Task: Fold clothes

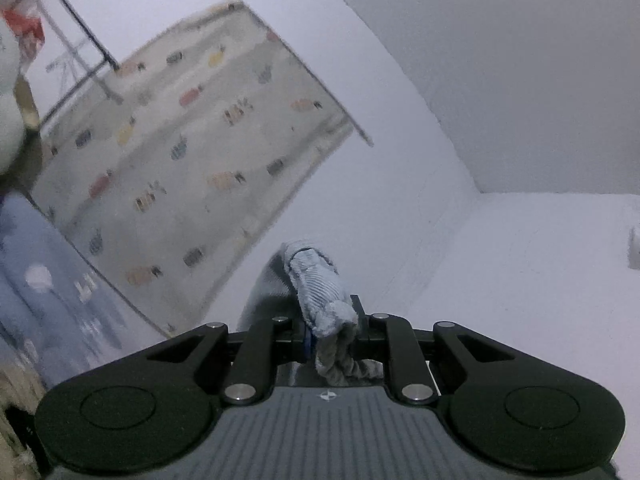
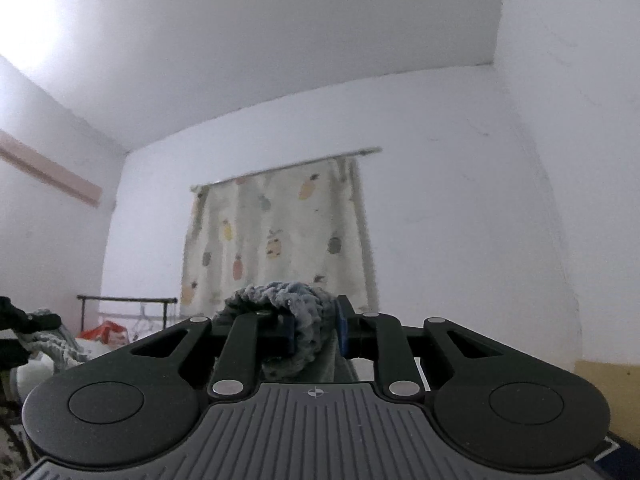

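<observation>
Evidently both claws were raised toward the walls and ceiling, each pinching a bunch of soft ribbed cloth. The left claw (image 1: 334, 334) had its fingers pressed on a pale blue garment (image 1: 316, 288), a wad of which stuck out ahead of the tips while more hung down behind them, toward the camera. The right claw (image 2: 316, 334) clamped a thicker grey-blue roll of the same sort of fabric (image 2: 276, 300), bulging above and to the left of its fingers. Whether the two held one piece of clothing or two could not be told, since neither camera showed the cloth between them or anything beneath.

Judging by that, the garment was lifted clear, held up by two gripped spots, which suits either shaking it out flat or carrying one edge over to meet another. To do this well, the grips needed to stay even: the wads looked bulky, so some layers could slip free under the cloth's own weight. Keeping both claws level and apart enough to hold the fabric taut would prevent twisting. Beyond the claws hung a fruit-print curtain (image 2: 280, 236) and, left of the right claw, a dark rack (image 2: 128, 300).
</observation>
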`<state>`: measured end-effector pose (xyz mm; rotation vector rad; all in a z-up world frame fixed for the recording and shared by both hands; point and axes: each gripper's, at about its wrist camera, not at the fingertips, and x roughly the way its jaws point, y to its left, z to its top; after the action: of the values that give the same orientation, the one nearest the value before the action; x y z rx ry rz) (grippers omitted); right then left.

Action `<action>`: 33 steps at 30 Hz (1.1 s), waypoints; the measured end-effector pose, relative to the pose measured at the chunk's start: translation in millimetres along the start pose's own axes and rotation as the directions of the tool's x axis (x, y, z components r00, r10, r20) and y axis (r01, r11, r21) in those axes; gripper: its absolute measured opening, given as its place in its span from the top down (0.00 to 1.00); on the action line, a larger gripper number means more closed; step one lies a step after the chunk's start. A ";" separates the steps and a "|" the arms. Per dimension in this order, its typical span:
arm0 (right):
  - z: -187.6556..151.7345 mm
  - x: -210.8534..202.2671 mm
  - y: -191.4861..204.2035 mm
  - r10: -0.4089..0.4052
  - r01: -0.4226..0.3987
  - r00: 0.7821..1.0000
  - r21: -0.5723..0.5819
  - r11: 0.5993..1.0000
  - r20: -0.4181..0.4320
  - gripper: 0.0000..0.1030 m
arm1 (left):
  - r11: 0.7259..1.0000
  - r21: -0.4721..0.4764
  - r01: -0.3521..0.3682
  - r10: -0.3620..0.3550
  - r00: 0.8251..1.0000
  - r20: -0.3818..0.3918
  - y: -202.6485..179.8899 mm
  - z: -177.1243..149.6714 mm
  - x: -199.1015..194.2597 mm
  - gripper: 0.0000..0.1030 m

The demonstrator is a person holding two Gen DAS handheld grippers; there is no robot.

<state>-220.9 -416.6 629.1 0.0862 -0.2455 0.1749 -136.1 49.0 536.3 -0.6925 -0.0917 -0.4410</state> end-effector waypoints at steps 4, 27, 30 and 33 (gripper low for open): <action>14.3 46.0 35.4 0.021 -0.022 1.000 -0.059 0.998 -0.015 0.80 | 0.997 0.023 -0.080 0.078 0.995 0.056 11.2 28.5 3.7 0.82; 23.5 110.5 63.3 0.084 -0.084 0.996 0.009 0.996 0.021 0.81 | 0.976 0.147 -0.163 0.147 0.982 0.117 -33.4 58.9 9.6 0.82; 38.5 94.6 42.2 0.042 -0.040 0.998 -0.029 0.999 0.044 0.81 | 0.982 0.147 -0.116 0.102 0.990 0.101 -51.8 43.8 22.2 0.82; 53.8 76.8 23.7 0.018 -0.014 0.997 -0.056 0.998 0.071 0.81 | 0.986 0.147 -0.074 0.061 0.994 0.091 -69.4 31.9 29.3 0.82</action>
<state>-164.5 -386.6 701.7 0.0353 -0.3219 0.1808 -136.9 11.3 608.9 -0.5647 -0.1808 -0.3356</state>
